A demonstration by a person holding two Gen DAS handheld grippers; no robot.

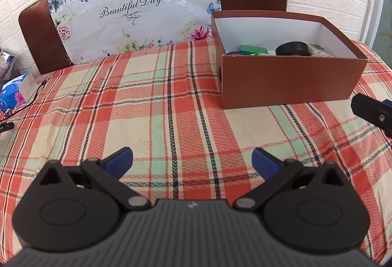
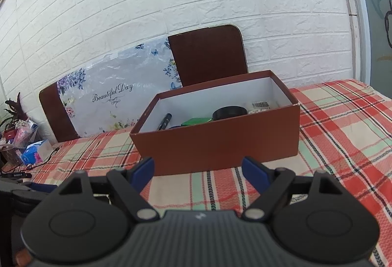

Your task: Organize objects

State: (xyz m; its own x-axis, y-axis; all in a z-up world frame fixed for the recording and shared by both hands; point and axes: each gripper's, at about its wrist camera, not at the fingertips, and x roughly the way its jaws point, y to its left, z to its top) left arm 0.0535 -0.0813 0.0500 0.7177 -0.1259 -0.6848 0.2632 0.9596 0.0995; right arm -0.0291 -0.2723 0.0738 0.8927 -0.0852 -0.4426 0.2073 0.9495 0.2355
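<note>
Item: brown cardboard box (image 2: 215, 142), lidless, white inside, standing on the plaid tablecloth (image 1: 147, 105) toward the far right of the table. All places below are given relative to this box.

Contents, partly hidden by the near wall:
- black round container (image 2: 229, 112), middle of the box, toward its right;
- green packet (image 2: 196, 122), just left of the black container;
- dark pen or marker (image 2: 164, 121), leaning at the box's left end;
- packet with a barcode label (image 2: 261, 104), at the right end;
- a blue item at the left end in the left wrist view, too little showing to name.

Outside the box:
- right gripper (image 2: 198, 170), just in front of the near wall, fingers spread wide with nothing between them;
- left gripper (image 1: 192, 159), well in front and to the left of the box, over bare cloth, fingers likewise wide and empty;
- floral "Beautiful Day" board (image 1: 129, 12), behind and to the left, propped on the wall;
- two brown chair backs, one directly behind (image 2: 208, 54), one far left;
- tissue pack (image 1: 14, 93) and a black cable (image 1: 34, 95), far left at the table edge.

Step in hand, by judgement: no loose object lies on the visible cloth, so the collecting looks done or nearly so, both tools idle. The next move would call for finding any remaining item off to the left, or a lid if one exists; none is in view.
</note>
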